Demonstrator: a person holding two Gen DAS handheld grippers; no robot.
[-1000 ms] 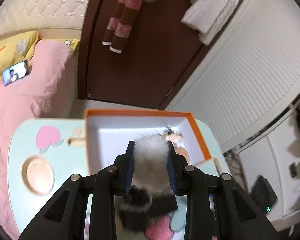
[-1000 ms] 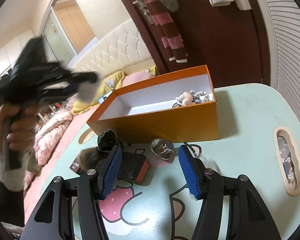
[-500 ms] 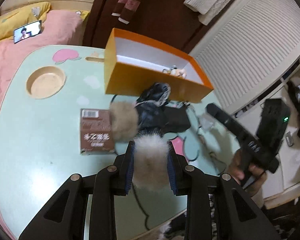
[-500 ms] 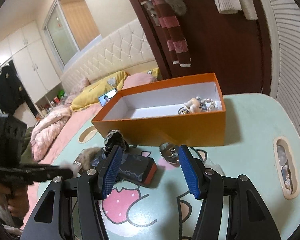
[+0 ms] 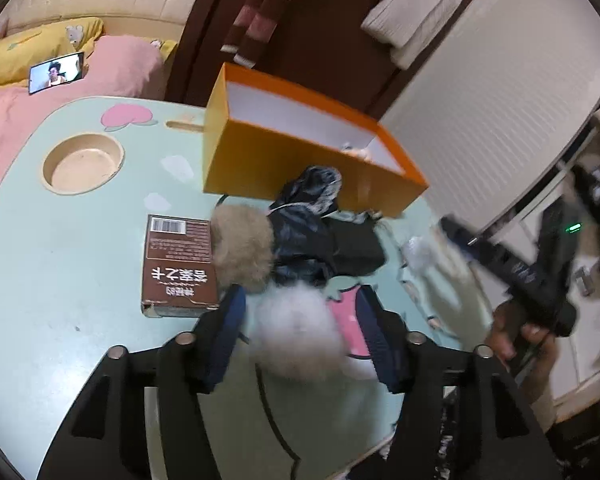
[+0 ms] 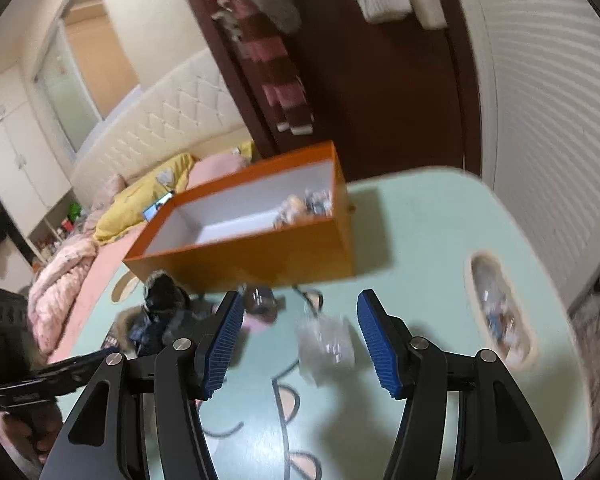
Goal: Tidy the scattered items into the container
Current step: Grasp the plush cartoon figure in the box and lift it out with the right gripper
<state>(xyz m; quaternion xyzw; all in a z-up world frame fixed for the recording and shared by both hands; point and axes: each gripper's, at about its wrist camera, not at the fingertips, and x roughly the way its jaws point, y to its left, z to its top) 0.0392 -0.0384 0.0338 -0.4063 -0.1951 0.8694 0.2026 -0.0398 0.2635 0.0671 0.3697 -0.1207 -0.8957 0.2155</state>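
Note:
The orange box (image 5: pixel 300 160) stands open at the back of the mint table, with small trinkets (image 6: pixel 304 208) in its right end. My left gripper (image 5: pixel 302 336) hangs low over the table's front and its jaws are opening. A white fluffy pompom (image 5: pixel 288 320) lies between the pads, with a gap showing on its right side. Just ahead lie a beige pompom (image 5: pixel 242 252), a brown carton (image 5: pixel 178 264) and a heap of black items (image 5: pixel 312 232). My right gripper (image 6: pixel 298 336) is open, and a clear plastic bag (image 6: pixel 328 344) rests on the table between its fingers.
A round recess (image 5: pixel 82 162) is sunk into the table at the left and an oval slot (image 6: pixel 500 312) at the right. A small metal object (image 6: pixel 260 300) lies before the box. A pink bed with a phone (image 5: pixel 56 72) lies beyond the table's left edge.
My left gripper came back from above the box and sank toward the table's front with the white pompom, then its jaws spread off it. The right view swung so that the clear bag lies between its fingers.

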